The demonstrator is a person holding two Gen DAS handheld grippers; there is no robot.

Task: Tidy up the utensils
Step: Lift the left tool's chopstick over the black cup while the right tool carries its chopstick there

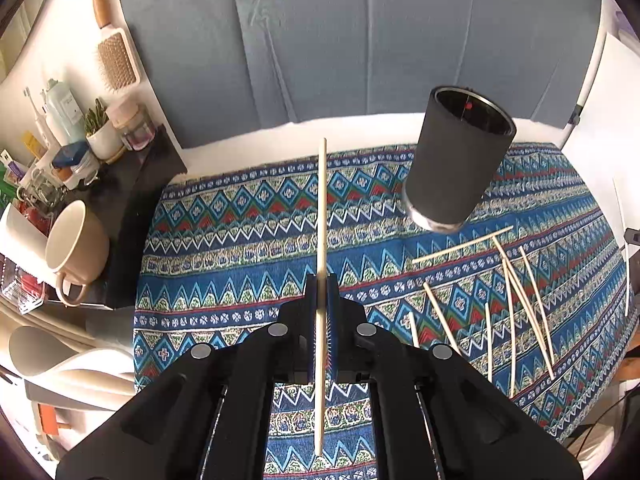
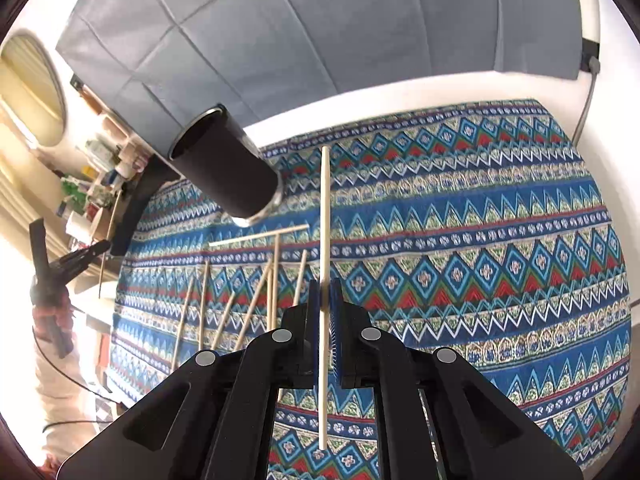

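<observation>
My left gripper (image 1: pixel 321 286) is shut on a pale wooden chopstick (image 1: pixel 321 208) that runs lengthwise between its blue pads, above the patterned cloth (image 1: pixel 240 240). My right gripper (image 2: pixel 325 290) is shut on another wooden chopstick (image 2: pixel 325 216) in the same way. A tall black cup (image 1: pixel 456 160) stands on the cloth to the upper right in the left wrist view, and the black cup (image 2: pixel 228 172) sits upper left in the right wrist view. Several loose chopsticks (image 1: pixel 508 292) lie fanned out on the cloth below the cup, and the loose chopsticks (image 2: pixel 248 292) show left of my right gripper.
A dark shelf (image 1: pixel 132 200) to the left bears a beige mug (image 1: pixel 76 248), a small potted plant (image 1: pixel 100 132), jars and bottles. A hairbrush (image 1: pixel 114 56) hangs on the white wall. Grey fabric (image 1: pixel 360 40) covers the back. A person's hand (image 2: pixel 52 300) holds the other gripper at far left.
</observation>
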